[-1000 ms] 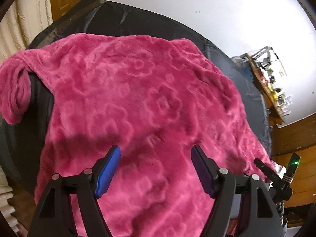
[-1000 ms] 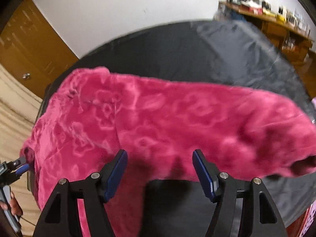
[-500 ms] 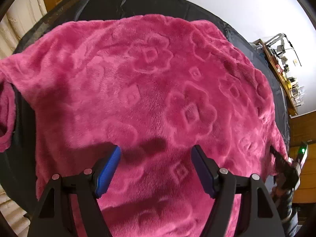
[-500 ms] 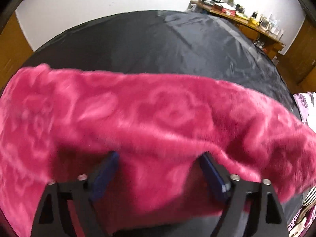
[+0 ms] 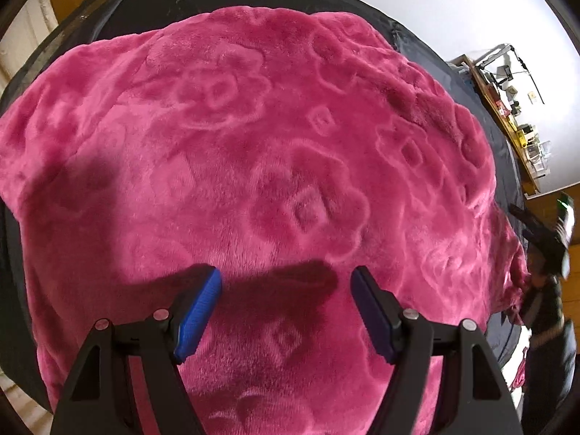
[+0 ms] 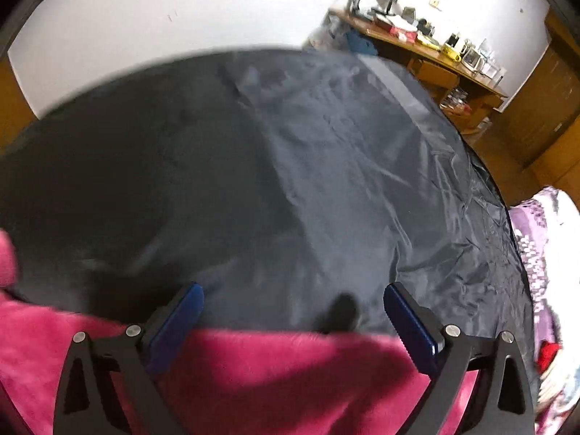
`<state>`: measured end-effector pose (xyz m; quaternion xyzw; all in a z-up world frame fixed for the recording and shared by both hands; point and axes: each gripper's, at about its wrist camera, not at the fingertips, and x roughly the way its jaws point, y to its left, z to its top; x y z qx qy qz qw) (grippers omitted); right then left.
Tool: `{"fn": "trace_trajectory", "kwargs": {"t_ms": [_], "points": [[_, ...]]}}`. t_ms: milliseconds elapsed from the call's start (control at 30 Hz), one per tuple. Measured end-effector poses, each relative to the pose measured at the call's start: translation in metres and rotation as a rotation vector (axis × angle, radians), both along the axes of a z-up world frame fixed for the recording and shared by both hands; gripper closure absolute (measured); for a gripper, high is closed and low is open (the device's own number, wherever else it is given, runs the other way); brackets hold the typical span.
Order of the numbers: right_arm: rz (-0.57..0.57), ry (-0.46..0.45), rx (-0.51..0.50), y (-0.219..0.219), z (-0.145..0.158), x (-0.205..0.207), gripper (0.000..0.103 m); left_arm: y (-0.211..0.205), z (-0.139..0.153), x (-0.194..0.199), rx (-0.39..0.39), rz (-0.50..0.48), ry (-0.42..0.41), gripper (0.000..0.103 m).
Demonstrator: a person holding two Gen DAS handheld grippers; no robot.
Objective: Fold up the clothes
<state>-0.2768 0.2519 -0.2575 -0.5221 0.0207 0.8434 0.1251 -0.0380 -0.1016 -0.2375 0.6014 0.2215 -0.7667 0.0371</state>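
Note:
A plush magenta garment [image 5: 282, 166] with embossed flowers lies spread over a dark sheet [image 5: 152, 3] and fills the left wrist view. My left gripper [image 5: 286, 279] hovers open just above it, its shadow on the pile between the blue pads [image 5: 199, 308]. In the right wrist view the garment's edge [image 6: 275, 373] lies under the open right gripper [image 6: 291, 299], whose fingers reach past it over the bare dark sheet [image 6: 326, 166]. Nothing is held. The right gripper [image 5: 547, 239] and the hand holding it show at the garment's right edge.
A wooden desk [image 6: 427, 47] crowded with small items stands against the white wall behind the sheet. A purple and white patterned cloth [image 6: 540, 239] lies at the right edge. Wooden doors flank the scene.
The left gripper has dropped closer to the garment. The right gripper has moved forward over the garment's edge, so the bare dark sheet now fills its view.

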Motion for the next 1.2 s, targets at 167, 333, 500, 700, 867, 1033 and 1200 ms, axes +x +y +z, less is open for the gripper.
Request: {"fn": "trace_trajectory", "kwargs": {"t_ms": [167, 333, 500, 700, 867, 1033, 1200], "points": [[0.095, 0.085, -0.144, -0.056, 0.038, 0.044, 0.002, -0.004, 0.001, -0.010, -0.012, 0.013, -0.010, 0.025], [0.166, 0.066, -0.220, -0.098, 0.042, 0.083, 0.002, -0.004, 0.010, -0.011, -0.027, -0.010, -0.002, 0.025], [0.197, -0.018, -0.301, -0.097, 0.026, 0.125, 0.002, -0.014, 0.014, 0.011, -0.021, 0.030, 0.005, 0.025], [0.165, -0.049, -0.400, -0.058, 0.011, 0.164, 0.002, -0.029, 0.018, 0.049, -0.026, 0.097, 0.006, 0.025], [0.166, -0.061, -0.470, -0.047, -0.001, 0.183, 0.002, -0.047, 0.018, 0.082, -0.035, 0.155, -0.004, 0.025], [0.232, -0.074, -0.481, -0.070, -0.013, 0.185, 0.006, -0.059, 0.023, 0.111, -0.047, 0.195, -0.005, 0.025], [0.272, -0.089, -0.504, -0.092, -0.025, 0.180, 0.025, -0.076, 0.028, 0.131, -0.048, 0.238, -0.002, 0.025]]}}
